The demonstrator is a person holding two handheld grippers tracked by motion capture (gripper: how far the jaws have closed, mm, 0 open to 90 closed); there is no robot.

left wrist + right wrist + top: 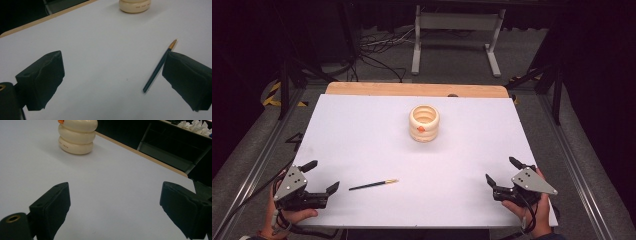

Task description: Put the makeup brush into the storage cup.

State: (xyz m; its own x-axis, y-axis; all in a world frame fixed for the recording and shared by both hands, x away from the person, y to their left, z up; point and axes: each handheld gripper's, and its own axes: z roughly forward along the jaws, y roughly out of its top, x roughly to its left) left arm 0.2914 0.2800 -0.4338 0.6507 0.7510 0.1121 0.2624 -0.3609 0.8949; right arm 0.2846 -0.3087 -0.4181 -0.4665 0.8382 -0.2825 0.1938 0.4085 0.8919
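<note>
Your left gripper [323, 176] sits at the table's [362, 140] near-left corner with its jaws spread wide and nothing between them. The paintbrush [373, 184] lies flat on the table just beside it, toward the middle of the near edge, touching neither jaw. Its long axis runs roughly along that near edge, dark handle end toward your left gripper, golden tip toward the right side. Your right gripper [501, 171], by the near-right corner, also stands wide apart and empty, well apart from the paintbrush.

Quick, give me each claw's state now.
Left claw: open, holding nothing; pen lies beside it.
Right claw: open, holding nothing.
</note>
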